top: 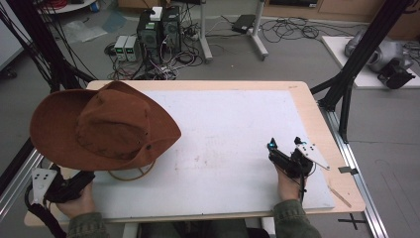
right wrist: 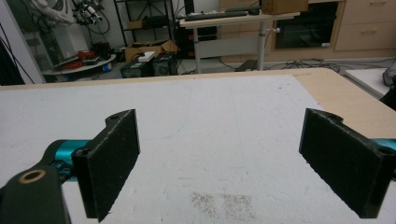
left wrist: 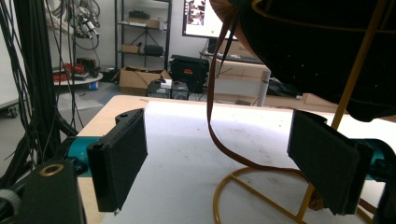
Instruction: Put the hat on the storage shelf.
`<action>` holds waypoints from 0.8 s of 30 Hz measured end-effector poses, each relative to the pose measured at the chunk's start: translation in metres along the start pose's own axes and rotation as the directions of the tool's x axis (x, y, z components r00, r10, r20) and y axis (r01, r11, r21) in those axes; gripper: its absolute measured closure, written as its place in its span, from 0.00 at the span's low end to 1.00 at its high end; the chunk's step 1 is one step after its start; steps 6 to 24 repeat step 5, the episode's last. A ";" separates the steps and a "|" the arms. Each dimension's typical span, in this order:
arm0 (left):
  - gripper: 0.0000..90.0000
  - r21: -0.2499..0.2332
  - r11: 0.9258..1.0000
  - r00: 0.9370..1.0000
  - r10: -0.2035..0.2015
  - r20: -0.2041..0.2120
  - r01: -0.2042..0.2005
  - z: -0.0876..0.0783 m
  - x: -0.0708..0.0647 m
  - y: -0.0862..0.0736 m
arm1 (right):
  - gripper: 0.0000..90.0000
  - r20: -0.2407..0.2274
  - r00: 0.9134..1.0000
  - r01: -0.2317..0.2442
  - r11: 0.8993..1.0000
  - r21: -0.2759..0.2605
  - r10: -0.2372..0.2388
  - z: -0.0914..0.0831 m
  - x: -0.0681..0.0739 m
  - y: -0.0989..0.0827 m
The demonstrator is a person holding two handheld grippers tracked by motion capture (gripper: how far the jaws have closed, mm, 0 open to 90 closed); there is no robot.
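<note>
While the person sits at the near edge of the table [top: 317, 119], a brown cowboy hat [top: 106, 126] perches on a thin yellow wire stand [top: 132, 173] at the table's left side, over the left part of the white board [top: 237, 129] that covers most of the tabletop. Seen from the high view, the hat's long axis runs roughly left to right, with a slight tilt; its wide brim reaches past the table's left edge, and its crown faces up. Which end is the front cannot be told.

Below and just left of the hat, the left hand [top: 79, 202] holds the left gripper [top: 62, 186] at the near left corner of the table, aimed toward the stand. In the left gripper view, the left gripper [left wrist: 224, 163] has its jaws spread wide, with the stand's round base [left wrist: 261, 196] lying on the board between them and its upright rod [left wrist: 357, 65] rising close to the right-hand jaw. A brown chin cord [left wrist: 215, 93] hangs down from the hat's dark underside [left wrist: 317, 42].

Farther right, well apart from the hat, the right hand [top: 289, 186] rests on the board's near right part, holding the right gripper [top: 285, 151] pointed away from the person. In the right gripper view, the right gripper [right wrist: 219, 158] is also spread wide, with bare white board between its jaws.
</note>
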State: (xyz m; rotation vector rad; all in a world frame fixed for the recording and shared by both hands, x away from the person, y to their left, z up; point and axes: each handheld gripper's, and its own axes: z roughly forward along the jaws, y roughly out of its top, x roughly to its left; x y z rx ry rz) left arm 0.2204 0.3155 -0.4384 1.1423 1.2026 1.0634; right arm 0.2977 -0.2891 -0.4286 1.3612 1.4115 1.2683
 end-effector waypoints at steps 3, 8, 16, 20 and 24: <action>0.22 0.001 1.000 1.000 0.001 0.001 -0.001 0.001 0.000 0.000 | 0.13 -0.001 1.000 -0.002 1.000 -0.005 0.002 0.001 -0.001 0.000; 0.22 0.004 1.000 1.000 0.003 0.003 -0.003 0.001 0.000 -0.001 | 0.13 -0.001 1.000 -0.006 1.000 0.001 0.006 0.001 -0.001 0.000; 0.22 0.004 1.000 1.000 0.003 0.003 -0.003 0.001 0.000 -0.001 | 0.13 -0.001 1.000 -0.006 1.000 0.001 0.006 0.001 -0.001 0.000; 0.22 0.004 1.000 1.000 0.003 0.003 -0.003 0.001 0.000 -0.001 | 0.13 -0.001 1.000 -0.006 1.000 0.001 0.006 0.001 -0.001 0.000; 0.22 0.004 1.000 1.000 0.003 0.003 -0.003 0.001 0.000 -0.001 | 0.13 -0.001 1.000 -0.006 1.000 0.001 0.006 0.001 -0.001 0.000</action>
